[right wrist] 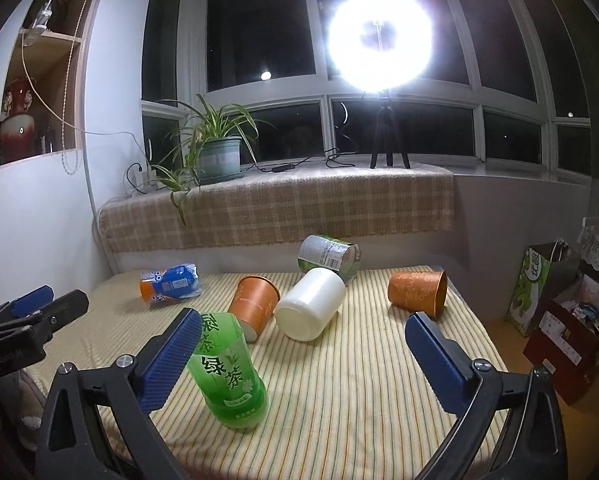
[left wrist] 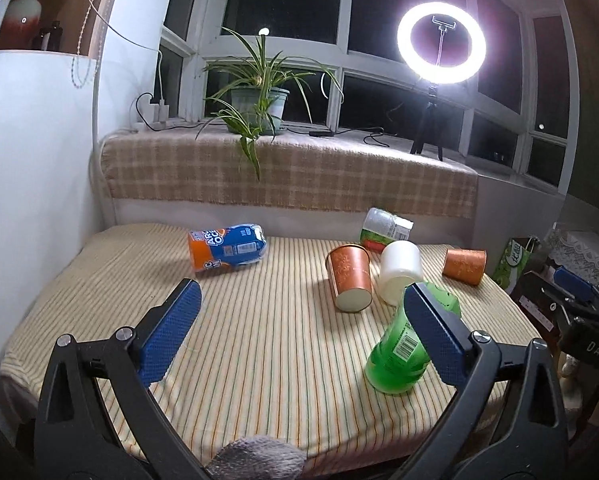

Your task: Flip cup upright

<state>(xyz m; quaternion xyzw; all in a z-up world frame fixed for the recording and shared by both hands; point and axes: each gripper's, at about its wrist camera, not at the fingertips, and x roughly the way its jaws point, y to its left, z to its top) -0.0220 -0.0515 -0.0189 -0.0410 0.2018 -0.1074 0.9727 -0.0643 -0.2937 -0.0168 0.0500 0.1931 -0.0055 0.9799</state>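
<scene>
Several cups lie tipped over on the striped table. An orange paper cup lies with its base toward me. A white cup lies beside it. A second orange cup lies on its side at the far right. A green tea cup stands bottom-up near the front. My left gripper is open and empty above the table's front. My right gripper is open and empty; the green cup is by its left finger.
An orange-and-blue cup lies at the far left and a green-labelled cup at the back. A plaid ledge holds a potted plant and a ring light. Boxes stand right of the table.
</scene>
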